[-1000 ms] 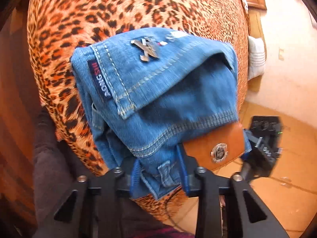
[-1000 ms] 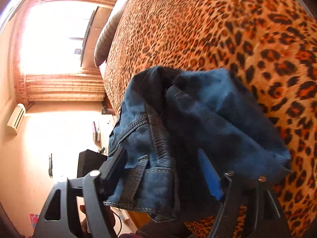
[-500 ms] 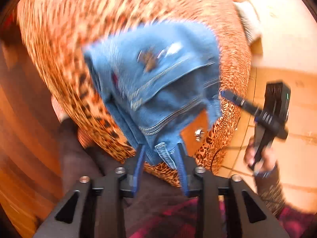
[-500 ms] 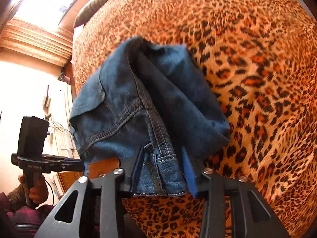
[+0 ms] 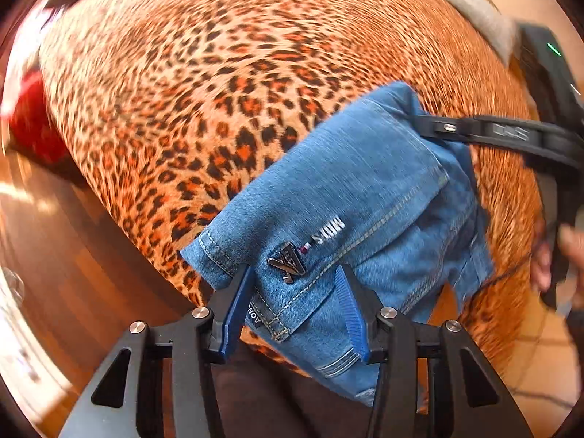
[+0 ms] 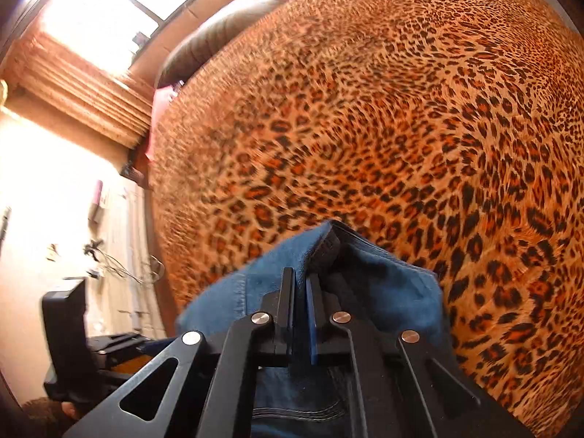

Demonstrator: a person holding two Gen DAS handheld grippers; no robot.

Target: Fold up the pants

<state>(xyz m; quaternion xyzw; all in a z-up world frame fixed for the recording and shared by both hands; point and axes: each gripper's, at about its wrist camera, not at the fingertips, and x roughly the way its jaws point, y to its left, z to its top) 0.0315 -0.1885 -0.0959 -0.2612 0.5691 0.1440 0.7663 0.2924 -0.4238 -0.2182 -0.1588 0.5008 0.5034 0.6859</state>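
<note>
The folded blue jeans (image 5: pixel 368 215) lie on the leopard-print bedspread (image 5: pixel 219 84) near its edge, the left gripper (image 5: pixel 295 288) spread wide around their pocket corner, the right gripper (image 6: pixel 300 284) clenched on a denim fold.

A home bedroom: a leopard-print bedspread (image 6: pixel 365 127) covers the bed, under a sunlit window (image 6: pixel 120 0).

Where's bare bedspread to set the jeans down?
Free: the leopard bedspread beyond the folded jeans, up to the dark bolster. Crowded: the near edge, where jeans and both hand-held grippers, left and right, sit.
</note>
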